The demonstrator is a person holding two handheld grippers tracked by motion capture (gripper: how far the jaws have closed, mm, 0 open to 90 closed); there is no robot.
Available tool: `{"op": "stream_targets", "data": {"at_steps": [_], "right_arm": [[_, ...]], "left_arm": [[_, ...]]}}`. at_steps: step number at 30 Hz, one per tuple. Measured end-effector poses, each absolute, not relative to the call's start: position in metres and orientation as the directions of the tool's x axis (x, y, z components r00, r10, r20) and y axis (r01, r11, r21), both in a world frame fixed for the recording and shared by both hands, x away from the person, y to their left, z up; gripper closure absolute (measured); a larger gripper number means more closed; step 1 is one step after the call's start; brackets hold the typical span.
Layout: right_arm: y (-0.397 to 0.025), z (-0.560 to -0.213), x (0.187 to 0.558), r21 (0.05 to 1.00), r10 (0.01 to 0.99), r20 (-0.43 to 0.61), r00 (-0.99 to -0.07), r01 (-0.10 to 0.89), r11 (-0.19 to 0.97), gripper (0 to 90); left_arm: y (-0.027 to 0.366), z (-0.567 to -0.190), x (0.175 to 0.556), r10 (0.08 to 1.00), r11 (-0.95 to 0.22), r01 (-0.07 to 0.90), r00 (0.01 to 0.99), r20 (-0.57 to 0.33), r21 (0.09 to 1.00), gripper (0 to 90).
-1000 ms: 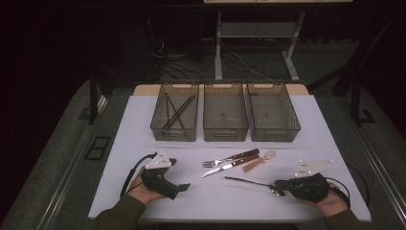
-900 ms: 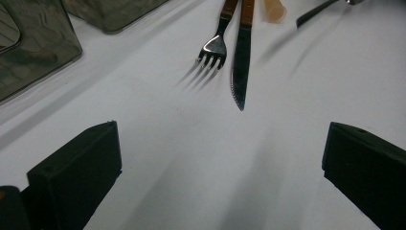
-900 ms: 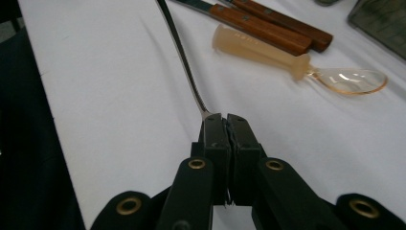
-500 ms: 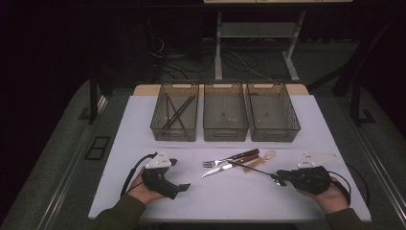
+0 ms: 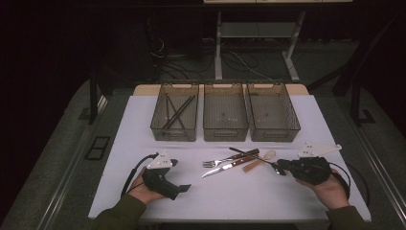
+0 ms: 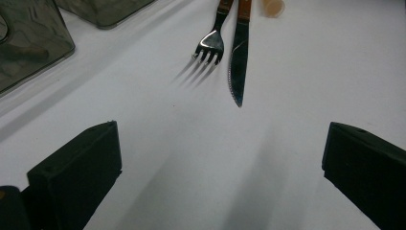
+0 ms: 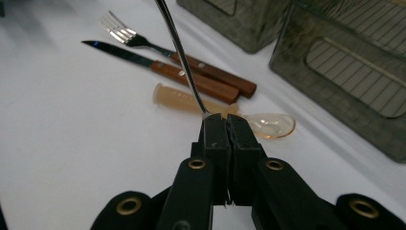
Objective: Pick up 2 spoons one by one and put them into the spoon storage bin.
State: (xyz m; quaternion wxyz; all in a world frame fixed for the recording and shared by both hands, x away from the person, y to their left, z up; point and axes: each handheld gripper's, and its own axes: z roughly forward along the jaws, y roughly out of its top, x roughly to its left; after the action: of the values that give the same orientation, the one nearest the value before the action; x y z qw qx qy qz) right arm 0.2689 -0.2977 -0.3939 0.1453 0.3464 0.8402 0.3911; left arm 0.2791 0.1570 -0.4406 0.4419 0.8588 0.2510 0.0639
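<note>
Chopstick (image 7: 178,52) was pinched at its very end by your right gripper (image 7: 225,125), jaws shut tight on it, so the thin dark rod stood out ahead of them, slanting up and away over the fork (image 7: 125,36) and the knife (image 7: 143,60) with their wooden handles. In the high view it ran from your right gripper (image 5: 281,168) leftward above the cutlery (image 5: 230,162), its far tip near the front of the middle bin (image 5: 225,132). Just beyond the jaws the clear plastic spoon (image 7: 268,124) lay on the white table (image 5: 239,196).

You held something light, stiff and smooth; I judged it likely to pivot or slip in so small an end grip, and a hold nearer its middle would have steadied it. The left bin (image 5: 174,120) already held similar sticks (image 5: 178,111), so it probably belonged there.

Your left gripper (image 6: 220,158) sat wide open and empty, low over the table, facing the fork (image 6: 210,45) and the knife blade (image 6: 237,72)
</note>
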Motion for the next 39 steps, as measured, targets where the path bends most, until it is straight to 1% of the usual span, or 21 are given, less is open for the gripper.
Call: {"op": "stream_targets", "data": {"at_steps": [12,15,25,29,39], "right_arm": [[-0.291,-0.373,0.29,0.779,0.753,0.017,-0.658,0.481,0.402,88.3],[-0.288,-0.37,0.297,0.786,0.759,0.014,-0.651,0.477,0.394,88.3],[-0.276,-0.363,0.318,0.799,0.789,0.012,-0.614,0.48,0.361,88.3],[-0.27,-0.362,0.329,0.799,0.806,0.009,-0.592,0.489,0.351,88.3],[-0.242,-0.356,0.365,0.796,0.845,-0.006,-0.535,0.509,0.328,88.3]], "left_arm": [[0.157,-0.441,0.279,0.488,-0.48,0.376,0.865,-0.115,0.793,0.0],[0.156,-0.441,0.278,0.494,-0.468,0.382,0.861,-0.123,0.797,0.0],[0.157,-0.441,0.279,0.484,-0.48,0.372,0.868,-0.114,0.795,0.0],[0.156,-0.441,0.28,0.48,-0.488,0.366,0.871,-0.107,0.792,0.0],[0.157,-0.441,0.28,0.482,-0.469,0.378,0.867,-0.128,0.798,0.0]]}}
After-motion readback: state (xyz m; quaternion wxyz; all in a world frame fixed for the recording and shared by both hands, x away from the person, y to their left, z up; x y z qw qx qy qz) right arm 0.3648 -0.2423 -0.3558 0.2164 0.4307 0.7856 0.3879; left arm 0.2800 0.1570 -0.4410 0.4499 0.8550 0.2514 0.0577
